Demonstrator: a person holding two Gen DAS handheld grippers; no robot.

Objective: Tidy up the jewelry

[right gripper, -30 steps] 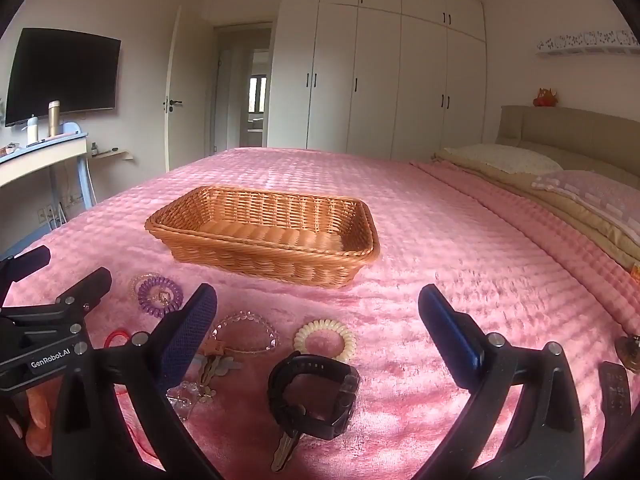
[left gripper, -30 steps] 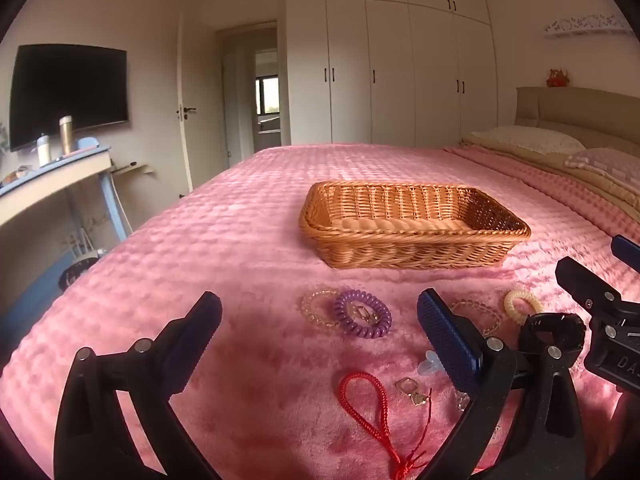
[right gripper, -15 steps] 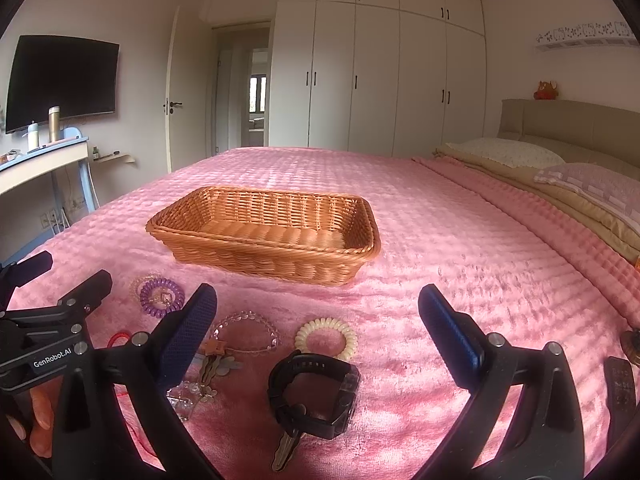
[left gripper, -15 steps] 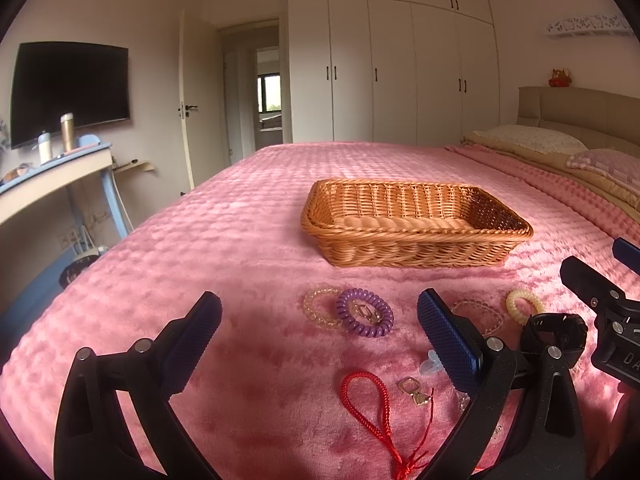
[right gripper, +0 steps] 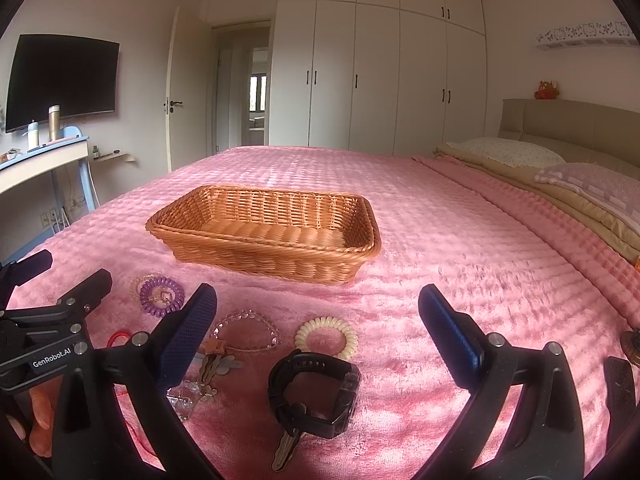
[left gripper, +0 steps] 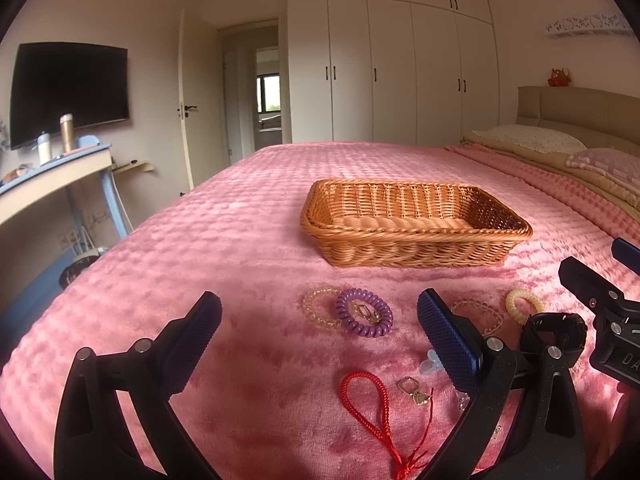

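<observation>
An empty wicker basket (left gripper: 416, 240) (right gripper: 264, 240) stands on the pink bedspread. In front of it lie a purple coil band (left gripper: 364, 317) (right gripper: 161, 295) over a clear bead bracelet (left gripper: 316, 307), a second bead bracelet (right gripper: 245, 329), a cream coil band (right gripper: 326, 337) (left gripper: 523, 306), a black watch (right gripper: 314, 388) (left gripper: 554, 334), a red cord (left gripper: 366, 400), a small gold charm (left gripper: 414, 386) and a key (right gripper: 285, 450). My left gripper (left gripper: 318, 332) hovers open above the purple band and red cord. My right gripper (right gripper: 318, 330) hovers open over the watch and cream band.
The pink bedspread (right gripper: 460, 240) stretches far behind the basket. Pillows (right gripper: 508, 152) and a headboard are at the right. A desk with bottles (left gripper: 60, 160) and a wall TV stand off the left edge. A dark flat object (right gripper: 620, 384) lies near the right edge.
Both views have shifted very slightly; the basket and jewelry sit a touch differently in frame. Both grippers stay open and nothing on the bed has moved.
</observation>
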